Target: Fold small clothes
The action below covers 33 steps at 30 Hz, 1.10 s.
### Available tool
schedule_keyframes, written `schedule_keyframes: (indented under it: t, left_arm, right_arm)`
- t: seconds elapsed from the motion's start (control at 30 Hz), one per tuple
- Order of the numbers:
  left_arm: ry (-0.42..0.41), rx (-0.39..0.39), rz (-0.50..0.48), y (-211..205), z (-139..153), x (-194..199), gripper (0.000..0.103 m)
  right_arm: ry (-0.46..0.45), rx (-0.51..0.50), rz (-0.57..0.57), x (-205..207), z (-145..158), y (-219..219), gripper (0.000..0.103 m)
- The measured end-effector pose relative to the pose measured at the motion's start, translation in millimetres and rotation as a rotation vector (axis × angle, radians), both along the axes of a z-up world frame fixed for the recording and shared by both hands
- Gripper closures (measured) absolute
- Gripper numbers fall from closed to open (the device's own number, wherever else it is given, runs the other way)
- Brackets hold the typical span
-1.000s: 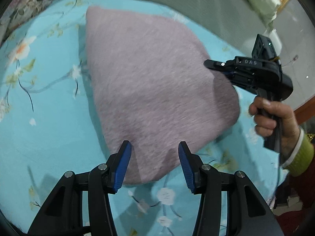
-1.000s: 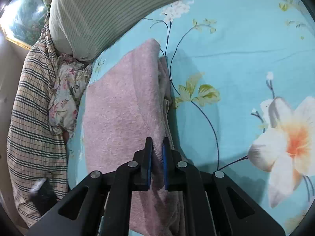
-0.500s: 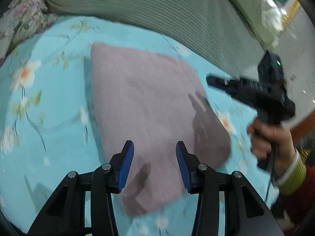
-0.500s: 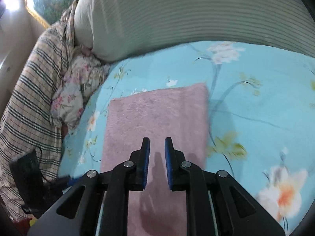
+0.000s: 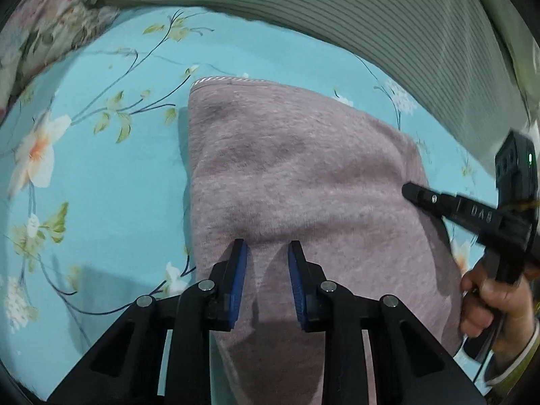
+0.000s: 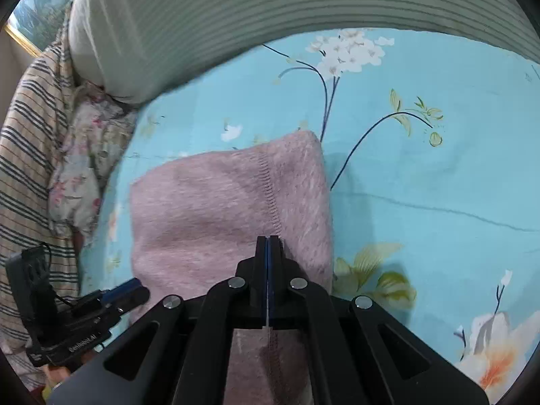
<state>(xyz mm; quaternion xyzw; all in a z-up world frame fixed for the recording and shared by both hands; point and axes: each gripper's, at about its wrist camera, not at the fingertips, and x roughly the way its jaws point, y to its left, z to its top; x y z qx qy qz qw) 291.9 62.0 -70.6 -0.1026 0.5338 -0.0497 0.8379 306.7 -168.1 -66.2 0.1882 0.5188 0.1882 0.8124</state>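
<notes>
A folded pinkish-mauve fleece garment (image 5: 297, 175) lies flat on a turquoise flowered bedsheet (image 5: 101, 175). My left gripper (image 5: 266, 249) is open, its blue pads low over the garment's near edge with cloth between them. My right gripper (image 6: 269, 240) is shut with nothing between its pads, resting over the garment (image 6: 209, 209) next to a stitched seam. The right gripper also shows in the left wrist view (image 5: 410, 190) at the garment's right edge, held by a hand. The left gripper shows in the right wrist view (image 6: 135, 290) at the lower left.
A striped grey-green pillow (image 6: 303, 6) lies along the far edge of the bed. Floral cloth (image 6: 81, 155) and a striped blanket (image 6: 23, 141) are bunched at the left. A framed picture (image 6: 37, 17) hangs beyond them.
My right gripper let go of the garment, lifted, then came back down shut on top of it. My left gripper narrowed and moved forward over the garment's near edge.
</notes>
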Motion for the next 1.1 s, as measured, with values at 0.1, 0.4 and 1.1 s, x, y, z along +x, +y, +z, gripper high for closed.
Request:
schedule_keyframes:
  t: [0.1, 0.4, 1.1]
  left_arm:
    - [-0.013, -0.016, -0.015, -4.2, 13.4, -16.0, 0.077]
    - [-0.024, -0.18, -0.115, -10.8, 33.2, -117.0, 0.079]
    - [0.085, -0.062, -0.166, -45.1, -15.9, -158.9, 0.081]
  right_arm:
    - [-0.019, 0.021, 0.033, -20.6, 13.2, -3.4, 0.1]
    - [0.011, 0.014, 0.219, -135.2, 3.8, -2.9, 0.1]
    - [0.094, -0.079, 0.097, -161.1, -28.6, -24.4, 0.1]
